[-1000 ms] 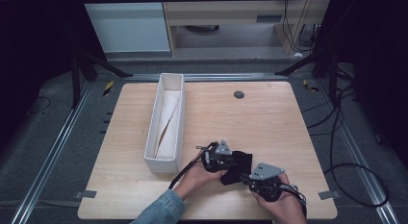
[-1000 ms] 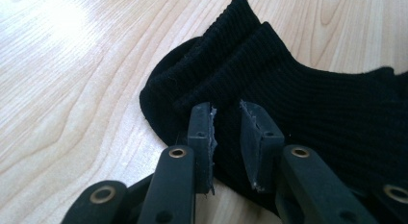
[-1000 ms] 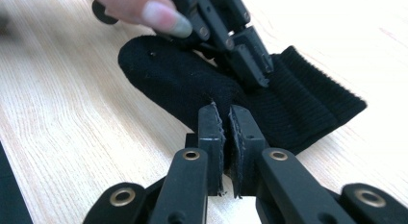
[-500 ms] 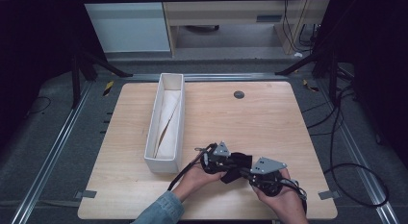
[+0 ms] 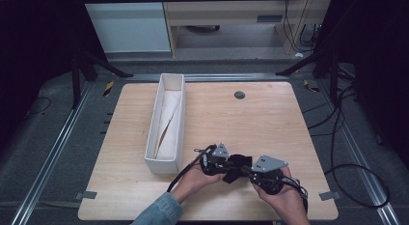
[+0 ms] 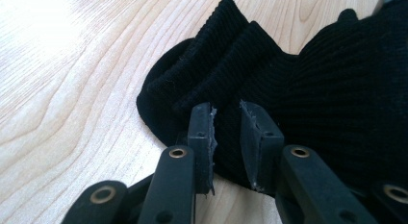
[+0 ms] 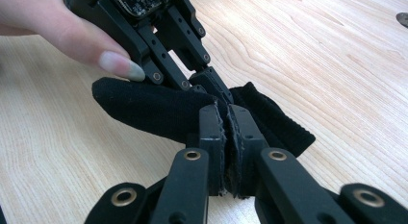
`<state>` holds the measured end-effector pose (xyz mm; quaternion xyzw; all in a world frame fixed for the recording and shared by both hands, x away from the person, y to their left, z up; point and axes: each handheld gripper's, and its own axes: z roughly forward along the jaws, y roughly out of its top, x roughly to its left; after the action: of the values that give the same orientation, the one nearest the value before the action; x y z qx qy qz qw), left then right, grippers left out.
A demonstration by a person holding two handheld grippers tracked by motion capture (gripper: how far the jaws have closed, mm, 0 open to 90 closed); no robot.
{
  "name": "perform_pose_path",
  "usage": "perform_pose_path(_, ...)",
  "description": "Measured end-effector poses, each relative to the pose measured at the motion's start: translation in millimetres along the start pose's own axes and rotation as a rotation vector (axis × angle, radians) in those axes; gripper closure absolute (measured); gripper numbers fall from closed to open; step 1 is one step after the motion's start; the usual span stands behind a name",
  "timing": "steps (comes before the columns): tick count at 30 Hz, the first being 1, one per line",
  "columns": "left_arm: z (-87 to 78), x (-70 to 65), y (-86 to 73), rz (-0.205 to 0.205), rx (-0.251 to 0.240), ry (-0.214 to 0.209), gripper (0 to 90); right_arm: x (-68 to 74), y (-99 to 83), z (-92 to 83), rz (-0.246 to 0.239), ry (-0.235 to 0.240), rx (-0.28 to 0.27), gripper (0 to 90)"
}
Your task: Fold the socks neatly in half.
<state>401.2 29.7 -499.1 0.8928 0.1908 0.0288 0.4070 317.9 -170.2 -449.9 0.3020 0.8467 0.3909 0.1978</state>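
A black sock (image 5: 239, 162) lies bunched near the table's front edge, between the two hands. My left gripper (image 5: 230, 166) reaches in from the left. In the left gripper view its jaws (image 6: 226, 123) stand narrowly apart, with the sock's (image 6: 298, 80) ribbed fabric filling the gap. My right gripper (image 5: 245, 170) comes from the right. In the right gripper view it (image 7: 225, 123) is shut tight on a fold of the sock (image 7: 144, 104), whose toe end sticks out to the left. There the left gripper (image 7: 211, 87) meets the same fold from the far side.
A long white box (image 5: 166, 123) with pale cloth inside stands left of centre, reaching toward the back. A small dark round disc (image 5: 239, 95) sits on the wooden table (image 5: 270, 119) at the back. A person's hand (image 7: 48, 27) holds the left gripper.
The right hand has edged slightly toward the left gripper. The left hand and the sock stay where they were.
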Motion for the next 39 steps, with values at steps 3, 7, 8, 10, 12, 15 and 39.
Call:
perform_pose_path(3, 0.2, -0.4, 0.5, -0.002, -0.003, 0.003, 74.5, -0.2, -0.1, -0.2, 0.0, 0.001, 0.003, 85.8)
perform_pose_path(7, 0.0, -0.4, 0.9, 0.0, -0.002, 0.007, 75.5, 0.3, -0.7, -1.2, -0.003, -0.001, 0.003, 85.8)
perform_pose_path(8, -0.1, 0.2, 0.9, 0.002, -0.001, 0.007, 76.1, 0.3, -0.6, -1.6, -0.004, -0.001, 0.003, 85.8)
perform_pose_path(10, -0.8, 0.8, 1.3, 0.002, 0.006, 0.004, 77.4, 0.4, -0.3, -2.0, -0.002, 0.0, 0.0, 85.8)
perform_pose_path(12, -1.4, 0.8, 1.5, 0.005, 0.006, 0.005, 78.6, 0.3, -0.1, -2.3, -0.001, 0.0, 0.0, 85.8)
perform_pose_path(15, -4.4, 0.8, 2.4, 0.004, 0.002, 0.018, 80.4, 0.5, -0.3, -3.2, 0.0, 0.001, 0.0, 85.8)
perform_pose_path(39, 3.6, 5.5, 5.4, 0.011, 0.053, 0.034, 85.2, -33.1, -0.2, 15.5, 0.104, -0.046, 0.041, 85.5)
